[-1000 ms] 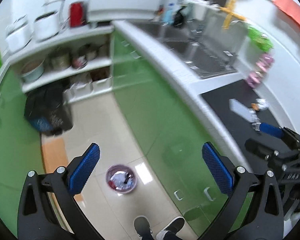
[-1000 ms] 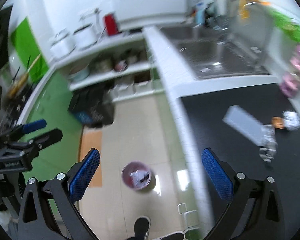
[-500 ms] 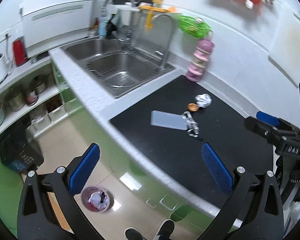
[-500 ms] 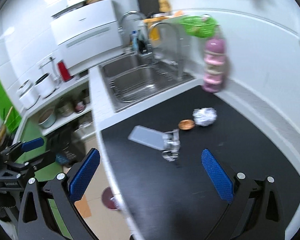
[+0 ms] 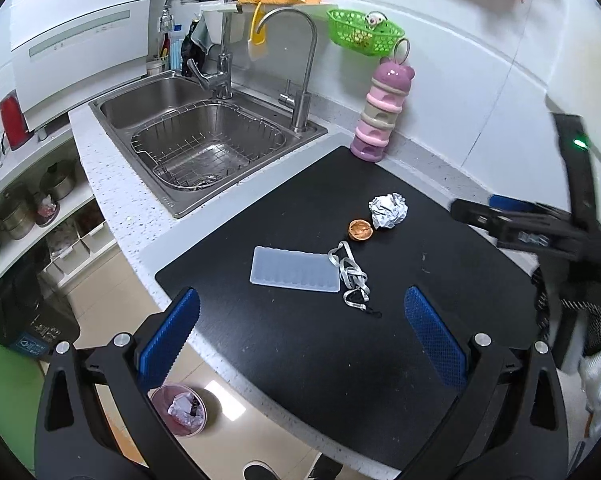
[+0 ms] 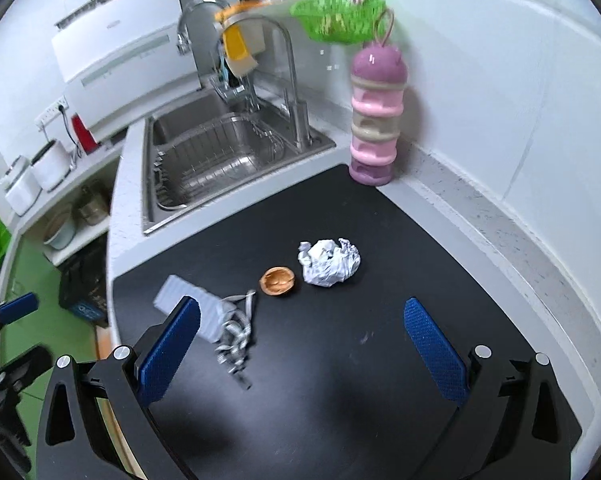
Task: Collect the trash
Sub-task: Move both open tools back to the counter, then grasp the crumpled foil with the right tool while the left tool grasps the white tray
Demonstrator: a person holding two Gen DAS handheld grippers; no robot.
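Observation:
On the black counter mat [image 5: 340,340] lie a crumpled paper ball [image 5: 387,211], a brown nutshell half [image 5: 359,229], a tangled grey strap [image 5: 350,277] and a pale ridged plastic tray [image 5: 294,269]. The same things show in the right wrist view: paper ball [image 6: 329,262], nutshell [image 6: 277,281], strap [image 6: 236,328], tray [image 6: 188,300]. My left gripper [image 5: 300,340] is open and empty, above the mat's near part. My right gripper [image 6: 300,344] is open and empty, short of the paper ball. A small pink bin [image 5: 179,408] with trash stands on the floor.
A steel sink [image 5: 204,140] with two taps is behind the mat. A pink stacked container [image 5: 380,120] stands by the wall, under a green basket [image 5: 364,34]. Shelves with pots [image 5: 32,208] and a black bag [image 5: 24,320] are to the left.
Both grippers have swung up from the floor and bin to the counter and moved closer to the trash on the mat. Both stay open.

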